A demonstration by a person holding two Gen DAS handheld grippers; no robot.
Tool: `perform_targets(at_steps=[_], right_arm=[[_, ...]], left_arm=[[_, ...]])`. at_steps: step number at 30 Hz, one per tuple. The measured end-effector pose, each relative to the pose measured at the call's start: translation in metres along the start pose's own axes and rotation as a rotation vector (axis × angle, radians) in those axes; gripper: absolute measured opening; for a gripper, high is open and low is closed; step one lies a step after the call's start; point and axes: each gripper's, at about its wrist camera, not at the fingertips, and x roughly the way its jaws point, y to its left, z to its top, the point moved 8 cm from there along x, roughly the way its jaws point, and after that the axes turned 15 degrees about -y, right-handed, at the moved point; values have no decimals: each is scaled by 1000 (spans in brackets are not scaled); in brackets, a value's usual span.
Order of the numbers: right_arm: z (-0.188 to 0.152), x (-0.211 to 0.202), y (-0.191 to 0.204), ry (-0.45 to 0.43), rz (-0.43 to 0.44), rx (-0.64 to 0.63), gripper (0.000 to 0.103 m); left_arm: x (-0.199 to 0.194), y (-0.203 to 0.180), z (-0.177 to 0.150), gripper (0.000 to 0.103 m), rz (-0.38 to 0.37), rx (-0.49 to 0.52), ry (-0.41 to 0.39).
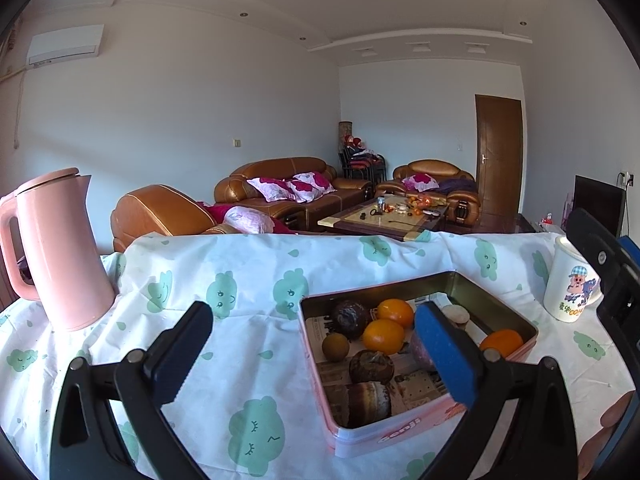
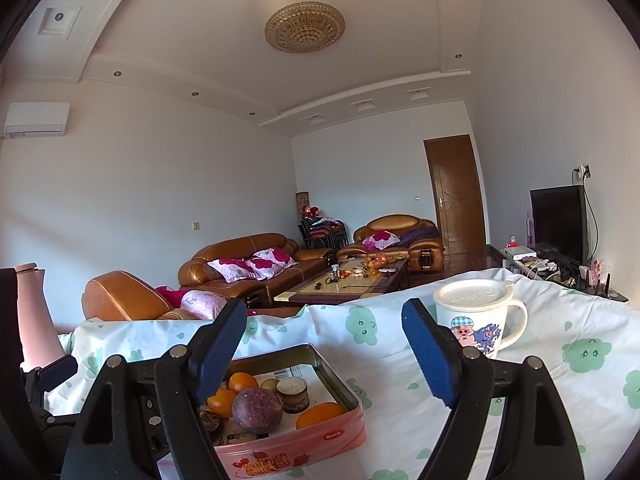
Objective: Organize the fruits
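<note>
On the cloud-print tablecloth [image 1: 248, 280] sits a fruit tin [image 1: 400, 428].

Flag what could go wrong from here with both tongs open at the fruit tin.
1. The pink tin sits on a loose cloth; a nudge from the left tongs may slide it.
2. The oranges lie packed against dark fruits, so fingers may knock neighbours.
3. The lidded mug stands just beyond the right tongs; a sideways sweep could tip it.
</note>
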Motion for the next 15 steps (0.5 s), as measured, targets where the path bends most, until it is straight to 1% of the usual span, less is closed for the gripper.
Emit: perform_targets(at_steps=[15], right_arm=[[0, -2, 1, -2, 3, -5, 82]], left_arm=[[-1, 1, -1, 103, 2, -2, 1]])
